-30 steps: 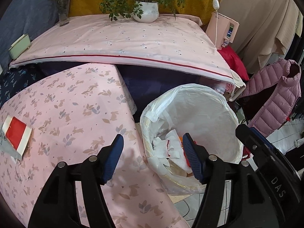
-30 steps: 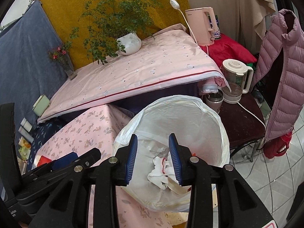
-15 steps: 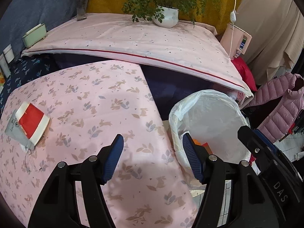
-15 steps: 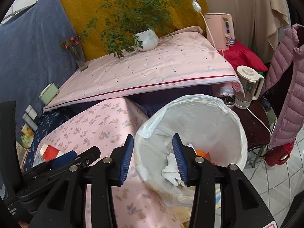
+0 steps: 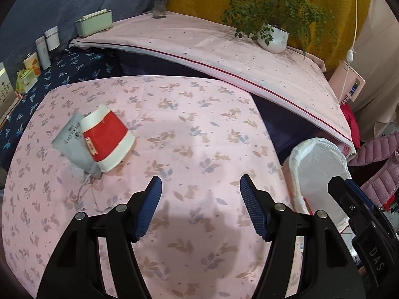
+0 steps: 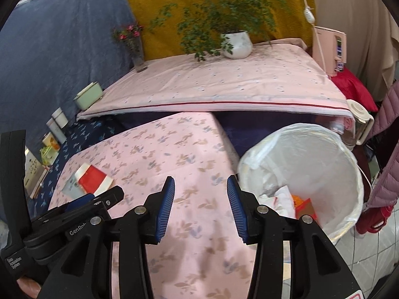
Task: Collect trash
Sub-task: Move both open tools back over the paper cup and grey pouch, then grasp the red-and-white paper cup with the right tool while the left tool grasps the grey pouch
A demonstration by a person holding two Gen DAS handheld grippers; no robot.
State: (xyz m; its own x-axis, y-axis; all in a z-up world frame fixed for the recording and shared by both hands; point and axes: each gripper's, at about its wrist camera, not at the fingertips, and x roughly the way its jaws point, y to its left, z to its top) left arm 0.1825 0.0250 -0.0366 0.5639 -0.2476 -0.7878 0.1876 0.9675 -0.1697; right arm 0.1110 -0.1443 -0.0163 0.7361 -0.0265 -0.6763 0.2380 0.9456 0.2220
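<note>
Left of left tongs point(image 5: 200, 193) – red-white wrapper point(image 5: 108, 140), well apart, untouched.

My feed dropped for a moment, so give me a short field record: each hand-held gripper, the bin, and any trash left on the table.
left hand-held gripper: open, empty, over the pink floral tablecloth
right hand-held gripper: jaws have just been opening, nothing between them
bin: white liner, off the table's right edge, holds crumpled paper and orange scraps
trash left: flattened red-and-white paper cup lying partly on a grey pouch, left part of table
</note>
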